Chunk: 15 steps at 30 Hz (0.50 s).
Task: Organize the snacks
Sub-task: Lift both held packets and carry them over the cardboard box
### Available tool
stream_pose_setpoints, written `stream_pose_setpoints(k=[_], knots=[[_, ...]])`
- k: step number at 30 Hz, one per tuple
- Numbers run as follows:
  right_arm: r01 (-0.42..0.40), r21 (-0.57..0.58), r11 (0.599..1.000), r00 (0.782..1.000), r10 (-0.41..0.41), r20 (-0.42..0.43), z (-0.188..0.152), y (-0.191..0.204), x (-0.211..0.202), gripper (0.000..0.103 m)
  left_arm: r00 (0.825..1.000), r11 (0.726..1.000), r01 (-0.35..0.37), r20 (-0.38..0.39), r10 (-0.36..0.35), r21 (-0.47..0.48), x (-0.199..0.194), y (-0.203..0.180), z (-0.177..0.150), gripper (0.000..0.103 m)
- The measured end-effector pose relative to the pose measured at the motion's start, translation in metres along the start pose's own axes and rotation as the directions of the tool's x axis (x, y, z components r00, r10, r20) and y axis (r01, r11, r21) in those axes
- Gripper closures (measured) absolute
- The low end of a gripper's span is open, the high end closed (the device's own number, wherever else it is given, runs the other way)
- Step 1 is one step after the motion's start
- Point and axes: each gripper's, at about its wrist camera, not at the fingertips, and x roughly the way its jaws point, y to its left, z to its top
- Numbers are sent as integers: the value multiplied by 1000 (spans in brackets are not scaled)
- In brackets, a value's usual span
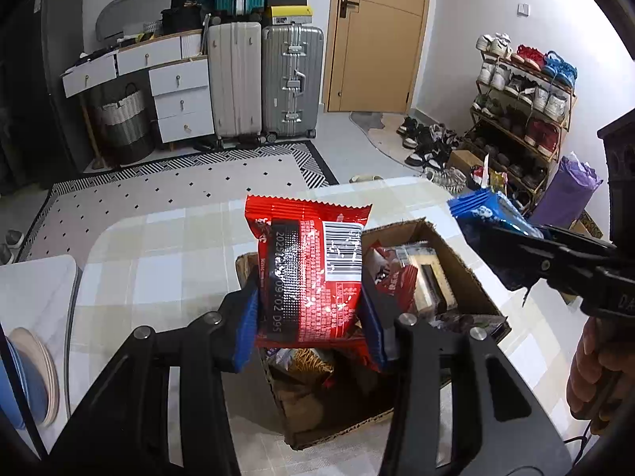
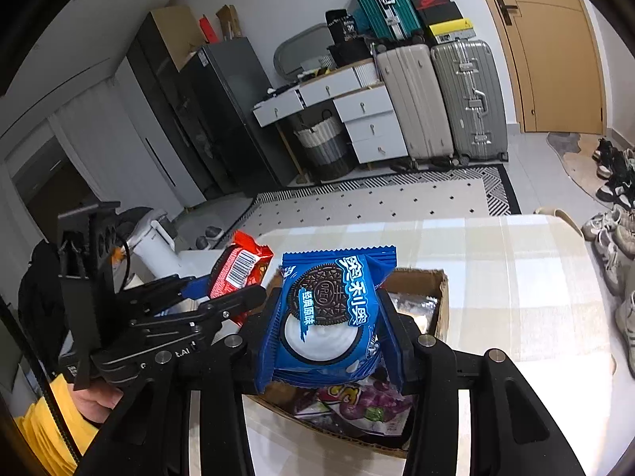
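My left gripper (image 1: 311, 325) is shut on a red snack packet (image 1: 311, 269) and holds it upright above an open cardboard box (image 1: 460, 265) full of snack packets. My right gripper (image 2: 331, 329) is shut on a blue Oreo packet (image 2: 329, 317), also above the box (image 2: 440, 301). The right gripper with the Oreo packet (image 1: 488, 210) shows at the right of the left wrist view. The left gripper with the red packet (image 2: 238, 269) shows at the left of the right wrist view. The two packets hang side by side, apart.
The box stands on a table with a checked cloth (image 1: 166, 246). Stacked plates (image 1: 31, 377) sit on a white surface at the left. Behind are a patterned rug (image 1: 178, 182), suitcases (image 1: 262, 83), drawers and a shoe rack (image 1: 524, 111).
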Motion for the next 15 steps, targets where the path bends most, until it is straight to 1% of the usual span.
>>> stream_pose_setpoints(k=[4, 6, 11, 15], knots=[[14, 1, 1000, 999, -14, -34, -6, -4, 12, 59, 999, 1000, 12, -31, -12, 10, 15, 1, 0, 62], [26, 3, 1000, 999, -26, -45, -8, -6, 17, 59, 999, 1000, 5, -42, -4, 22, 21, -1, -3, 62], [23, 6, 1000, 999, -23, -49, -10, -8, 20, 59, 998, 999, 19, -63, -17, 32, 30, -4, -4, 61], [28, -2, 1000, 998, -28, -53, -9, -10, 22, 59, 998, 999, 15, -62, -13, 41, 32, -5, -7, 61]])
